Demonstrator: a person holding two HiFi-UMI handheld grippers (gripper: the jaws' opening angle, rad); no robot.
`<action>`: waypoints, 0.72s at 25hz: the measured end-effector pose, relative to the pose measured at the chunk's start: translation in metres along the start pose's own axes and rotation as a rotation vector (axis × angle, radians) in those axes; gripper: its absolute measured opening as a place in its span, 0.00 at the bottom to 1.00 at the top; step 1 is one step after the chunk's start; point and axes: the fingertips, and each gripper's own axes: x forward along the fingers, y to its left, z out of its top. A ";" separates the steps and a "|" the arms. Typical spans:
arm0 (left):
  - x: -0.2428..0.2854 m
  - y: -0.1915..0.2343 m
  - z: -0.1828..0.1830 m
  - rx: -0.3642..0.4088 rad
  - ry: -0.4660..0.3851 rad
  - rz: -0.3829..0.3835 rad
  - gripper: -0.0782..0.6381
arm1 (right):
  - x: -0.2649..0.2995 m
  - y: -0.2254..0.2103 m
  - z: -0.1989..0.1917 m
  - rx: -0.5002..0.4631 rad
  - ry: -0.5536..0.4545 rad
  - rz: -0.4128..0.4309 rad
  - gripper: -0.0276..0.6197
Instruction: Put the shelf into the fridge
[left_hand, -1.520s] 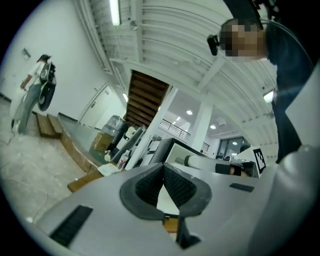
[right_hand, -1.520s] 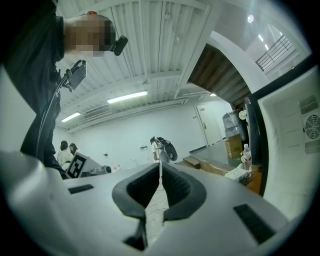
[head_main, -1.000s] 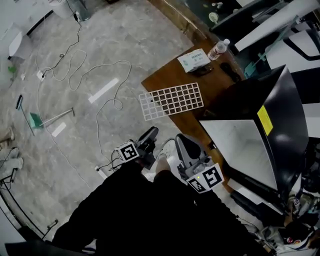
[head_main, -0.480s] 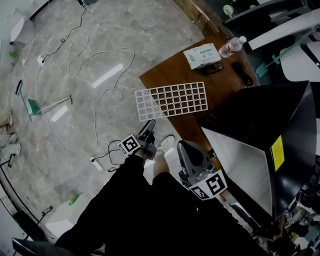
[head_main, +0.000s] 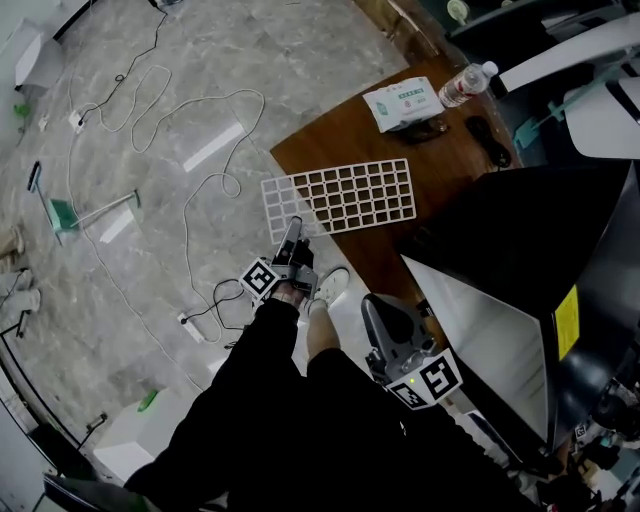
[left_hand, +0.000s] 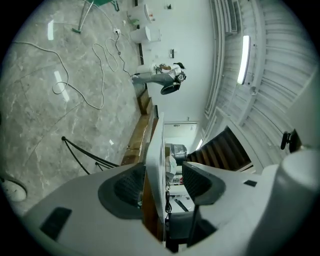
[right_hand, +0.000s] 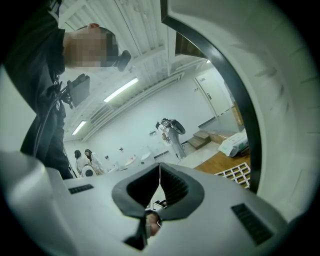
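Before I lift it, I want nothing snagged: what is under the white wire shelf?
The shelf lets the brown table show through its cells; its left end overhangs the grey floor. Nothing else shows beneath, though the bars cover thin strips.

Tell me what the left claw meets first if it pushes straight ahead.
The white shelf: the left claw, whose jaws have just been opening, has the shelf's near edge between them, seemingly not yet pinched.
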 end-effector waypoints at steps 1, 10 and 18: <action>0.002 0.002 0.003 0.003 -0.011 -0.001 0.46 | -0.002 -0.001 0.000 0.000 0.001 -0.002 0.05; 0.015 0.003 0.008 0.029 -0.023 -0.016 0.16 | -0.017 -0.005 -0.001 -0.009 0.005 -0.028 0.05; 0.009 -0.038 0.014 -0.010 0.015 -0.061 0.15 | -0.024 -0.017 0.028 -0.002 -0.018 -0.054 0.05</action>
